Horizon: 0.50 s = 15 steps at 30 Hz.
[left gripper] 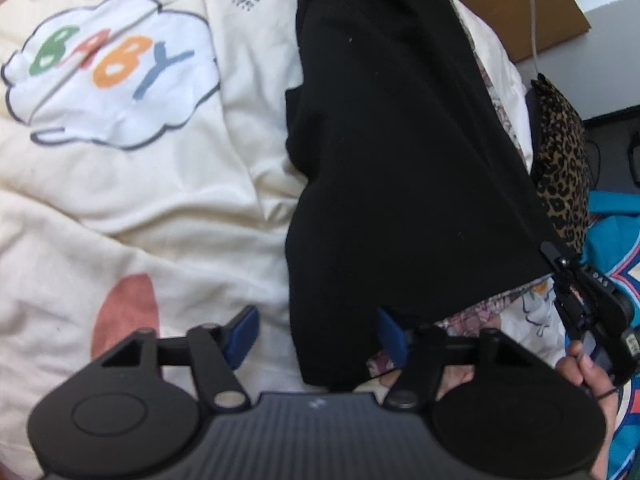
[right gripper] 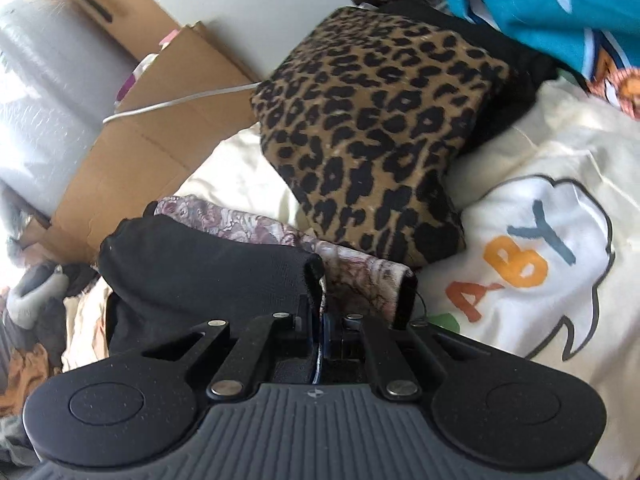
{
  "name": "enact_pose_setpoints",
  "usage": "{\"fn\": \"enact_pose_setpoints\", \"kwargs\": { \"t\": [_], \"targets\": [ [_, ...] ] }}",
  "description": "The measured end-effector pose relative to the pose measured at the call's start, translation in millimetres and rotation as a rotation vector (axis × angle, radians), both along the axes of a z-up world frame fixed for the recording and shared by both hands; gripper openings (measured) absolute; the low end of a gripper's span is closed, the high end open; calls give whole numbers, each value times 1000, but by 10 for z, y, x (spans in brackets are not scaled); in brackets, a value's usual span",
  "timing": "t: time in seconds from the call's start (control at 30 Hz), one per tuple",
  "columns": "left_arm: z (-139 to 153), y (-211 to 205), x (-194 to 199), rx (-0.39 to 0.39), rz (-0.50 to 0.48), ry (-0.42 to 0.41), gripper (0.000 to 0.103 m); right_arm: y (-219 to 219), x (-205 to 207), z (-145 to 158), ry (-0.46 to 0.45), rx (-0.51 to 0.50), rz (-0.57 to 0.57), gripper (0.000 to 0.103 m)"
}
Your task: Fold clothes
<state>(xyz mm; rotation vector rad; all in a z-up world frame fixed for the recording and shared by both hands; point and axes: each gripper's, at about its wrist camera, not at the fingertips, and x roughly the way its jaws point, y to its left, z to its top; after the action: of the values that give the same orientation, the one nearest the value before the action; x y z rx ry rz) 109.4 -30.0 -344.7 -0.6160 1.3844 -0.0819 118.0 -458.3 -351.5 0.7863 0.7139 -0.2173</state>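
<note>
L gripper (left gripper: 316, 334) open under black garment (left gripper: 400, 160); R gripper (right gripper: 322, 324) pinches its corner.

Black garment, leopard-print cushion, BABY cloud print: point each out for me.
black garment (left gripper: 392, 152): left wrist view, middle of the hanging cloth.
leopard-print cushion (right gripper: 372, 128): right wrist view, its broad front face.
BABY cloud print (left gripper: 112, 68): left wrist view, among the letters.

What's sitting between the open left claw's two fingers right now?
In the left wrist view, the black garment's hanging lower corner drops between the left claw fingers, nearer the right one; cream bedding shows beneath.
</note>
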Motion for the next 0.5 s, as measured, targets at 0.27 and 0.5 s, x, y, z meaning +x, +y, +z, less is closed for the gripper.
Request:
{"fn": "enact_pose_setpoints", "kwargs": {
  "t": [0.27, 0.5],
  "targets": [
    [-290, 48, -184, -154, 145, 22, 57, -23, -2, -87, -6, 17, -10, 2],
    [-343, 96, -228, -186, 210, 15, 54, -69, 79, 102, -29, -59, -18, 1]
  ]
}}
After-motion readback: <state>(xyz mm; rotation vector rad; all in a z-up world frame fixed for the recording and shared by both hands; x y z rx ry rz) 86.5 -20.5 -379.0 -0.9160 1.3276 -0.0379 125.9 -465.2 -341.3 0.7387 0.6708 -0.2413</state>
